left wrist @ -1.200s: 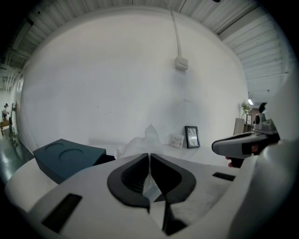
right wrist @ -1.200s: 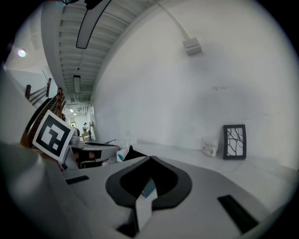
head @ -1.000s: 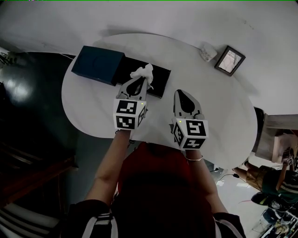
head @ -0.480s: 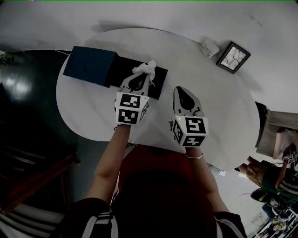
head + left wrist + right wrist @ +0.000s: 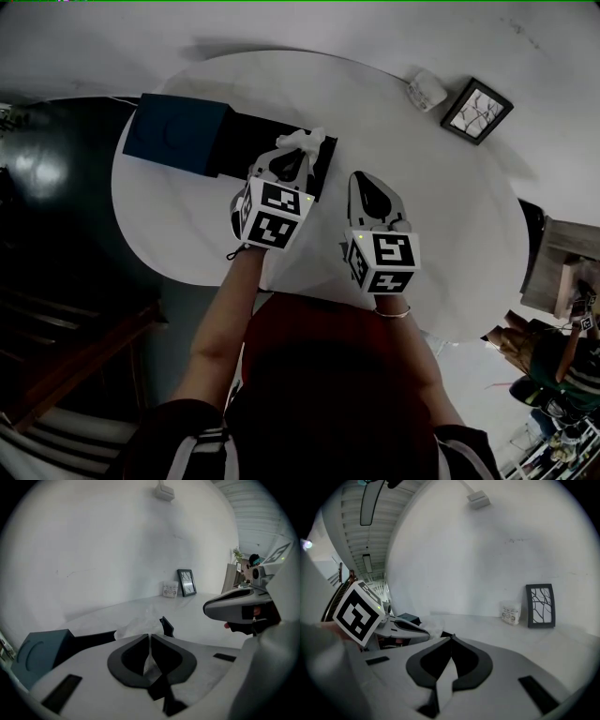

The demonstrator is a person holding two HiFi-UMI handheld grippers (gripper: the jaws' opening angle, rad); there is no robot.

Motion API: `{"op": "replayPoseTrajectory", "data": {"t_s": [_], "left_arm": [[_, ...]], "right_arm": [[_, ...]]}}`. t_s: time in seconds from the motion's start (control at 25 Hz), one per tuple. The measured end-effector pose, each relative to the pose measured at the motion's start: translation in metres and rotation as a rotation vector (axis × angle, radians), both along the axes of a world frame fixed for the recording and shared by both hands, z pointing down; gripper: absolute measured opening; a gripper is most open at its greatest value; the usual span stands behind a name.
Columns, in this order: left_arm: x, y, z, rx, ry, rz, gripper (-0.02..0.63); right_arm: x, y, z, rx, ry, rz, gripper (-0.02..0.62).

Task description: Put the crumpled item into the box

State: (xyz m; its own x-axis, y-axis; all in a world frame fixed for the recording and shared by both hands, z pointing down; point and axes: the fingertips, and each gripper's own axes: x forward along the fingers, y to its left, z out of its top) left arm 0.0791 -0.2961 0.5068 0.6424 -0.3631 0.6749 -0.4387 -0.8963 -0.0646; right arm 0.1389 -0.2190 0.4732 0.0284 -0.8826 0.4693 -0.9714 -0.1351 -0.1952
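Note:
A crumpled white paper [image 5: 302,142] sticks out past the tips of my left gripper [image 5: 302,151], which is shut on it; in the left gripper view the crumpled paper [image 5: 139,626] bunches just beyond the closed jaws. It hangs over the right end of the open black box [image 5: 262,152], whose dark blue lid [image 5: 176,132] lies attached at the left. The black box [image 5: 93,638] and blue lid [image 5: 37,654] also show in the left gripper view. My right gripper [image 5: 364,181] is shut and holds nothing, beside the left one over the white table [image 5: 412,187].
A framed picture [image 5: 477,110] and a small white container [image 5: 427,90] stand at the table's far right, against the wall. The picture frame [image 5: 540,605] and container [image 5: 511,613] appear ahead of the right gripper. A dark floor lies to the left of the table.
My left gripper has shifted right and forward with the crumpled paper, from the box's middle to above its right end. The right gripper has barely moved.

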Motion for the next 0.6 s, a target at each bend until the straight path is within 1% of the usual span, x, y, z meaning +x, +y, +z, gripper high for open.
{"op": "replayPoseTrajectory", "data": {"t_s": [0.32,0.6], "left_arm": [[0.003,0.004,0.012,-0.019,-0.115,0.043,0.035],[0.005,0.005,0.019,-0.027,-0.171,0.062,0.035]], "right_arm": [[0.0,0.0,0.004,-0.009,-0.013,-0.003,0.015],[0.004,0.001,0.005,-0.013,-0.015,0.007,0.015]]}}
